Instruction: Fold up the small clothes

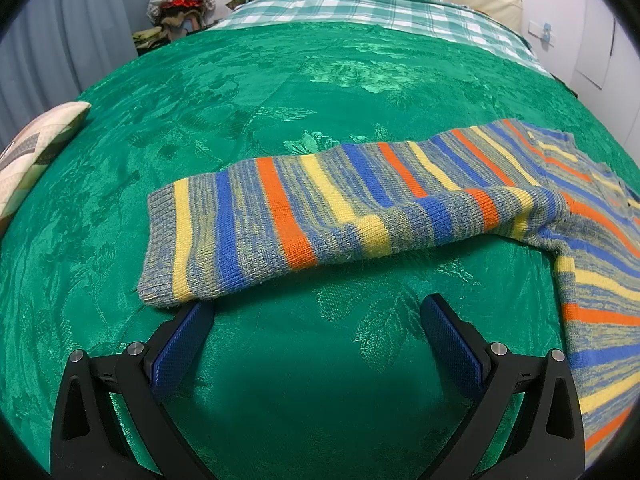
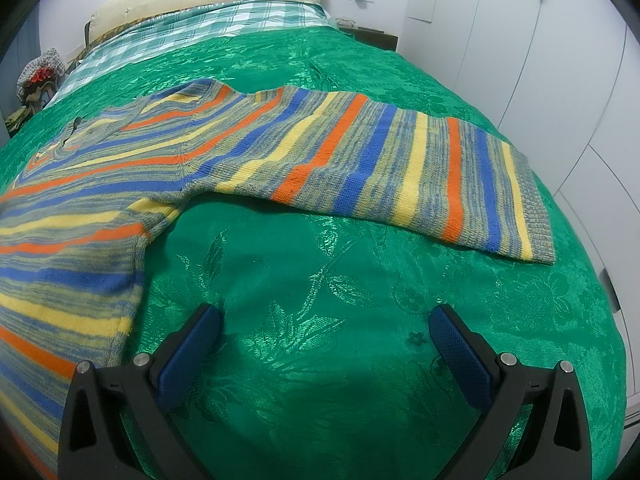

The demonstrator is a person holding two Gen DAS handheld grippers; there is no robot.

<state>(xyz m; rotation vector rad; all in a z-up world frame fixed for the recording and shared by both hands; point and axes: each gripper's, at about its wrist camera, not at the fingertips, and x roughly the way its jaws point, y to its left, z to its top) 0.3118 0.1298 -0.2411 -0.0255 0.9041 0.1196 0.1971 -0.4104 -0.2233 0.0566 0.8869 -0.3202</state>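
Lying flat on a green bedspread [image 1: 280, 92], a striped knitted sweater [image 1: 360, 200] spreads one sleeve across mid-frame in each view. Left claw [image 1: 316, 316] and right claw [image 2: 328, 326] hover wide apart, empty, at bottom centre.

The sweater [image 1: 360, 204] runs off the right edge in the left wrist view and off the left edge in the right wrist view, so its hem never shows. The cushion [image 1: 36, 152] is cropped at the left. The heap [image 1: 180, 4] by the curtain is too small to identify.
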